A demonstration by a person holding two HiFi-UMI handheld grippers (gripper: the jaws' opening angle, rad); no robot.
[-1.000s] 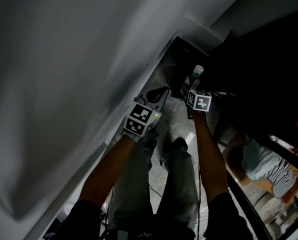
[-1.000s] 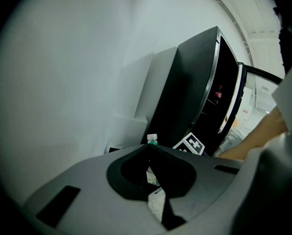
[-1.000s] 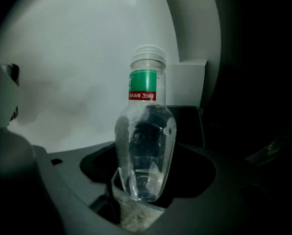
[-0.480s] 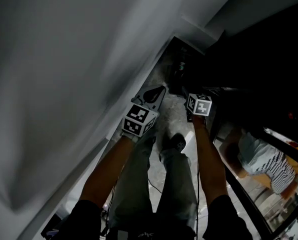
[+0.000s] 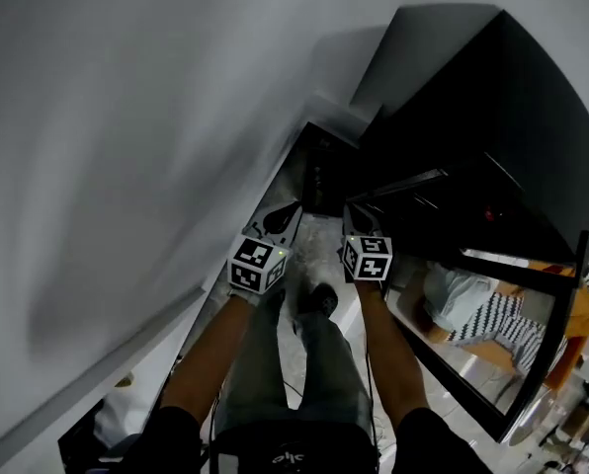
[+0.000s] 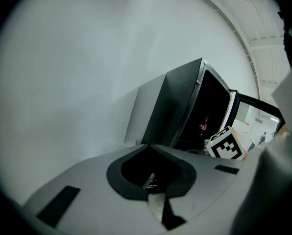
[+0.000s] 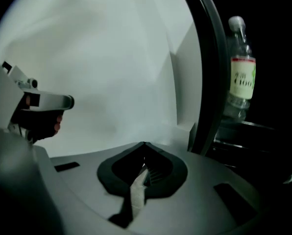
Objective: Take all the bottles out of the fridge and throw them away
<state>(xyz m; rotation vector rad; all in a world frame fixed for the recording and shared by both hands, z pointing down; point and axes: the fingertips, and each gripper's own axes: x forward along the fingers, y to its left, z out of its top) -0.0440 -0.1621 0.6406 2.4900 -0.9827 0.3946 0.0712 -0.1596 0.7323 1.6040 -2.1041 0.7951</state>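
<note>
left gripper point(image 6: 148, 147): jaws pressed together, nothing held | right gripper point(image 7: 144, 145): jaws just closed, nothing held | green-labelled bottle point(image 7: 242, 67): stood upright inside the open fridge point(image 7: 254, 133), upper right of the right gripper view

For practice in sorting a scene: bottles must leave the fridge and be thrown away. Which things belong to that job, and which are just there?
Job: fridge, standing open; bottle inside it; left tool, shut and empty; right tool, jaws just closed on nothing.
Just there: white wall; the person's shoe; striped cloth seen in the door glass.
</note>
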